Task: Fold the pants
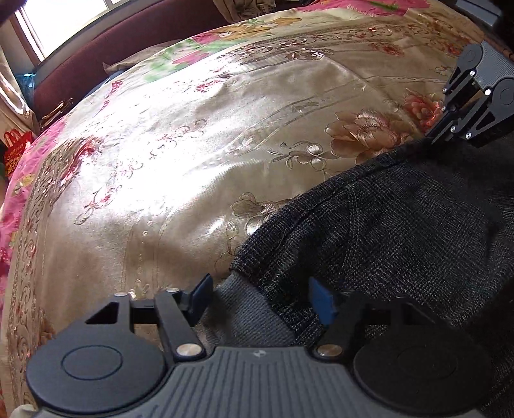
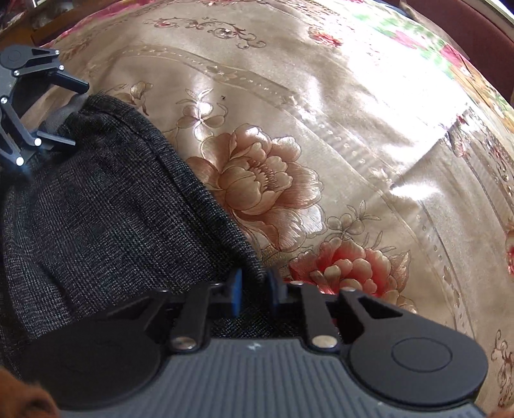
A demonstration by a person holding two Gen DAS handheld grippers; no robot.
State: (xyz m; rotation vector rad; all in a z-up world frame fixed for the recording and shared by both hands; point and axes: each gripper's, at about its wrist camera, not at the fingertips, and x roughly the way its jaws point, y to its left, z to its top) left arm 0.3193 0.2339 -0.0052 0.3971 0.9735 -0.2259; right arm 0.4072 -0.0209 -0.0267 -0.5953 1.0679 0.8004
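Dark grey checked pants (image 1: 385,225) with a lighter grey lining lie on a shiny floral bedspread (image 1: 160,160). At the bottom of the left wrist view my left gripper (image 1: 261,299) stands half wide, its blue pads (image 1: 202,295) pressing a bunched corner of the pants from both sides. The right wrist view shows that same left gripper (image 2: 75,114) at the pants' (image 2: 112,209) far corner, the cloth gathered between its fingers. My right gripper (image 2: 255,294) is nearly closed, pinching the near edge of the pants. It also appears in the left wrist view as the right gripper (image 1: 432,138) at the pants' far edge.
The bedspread (image 2: 353,128) stretches wide beyond the pants, with bright glare in its middle. A dark red headboard (image 1: 80,64) and a window (image 1: 64,19) stand behind the bed. A red bag (image 1: 16,151) sits at the left. A person's hand (image 2: 25,398) shows at the bottom left.
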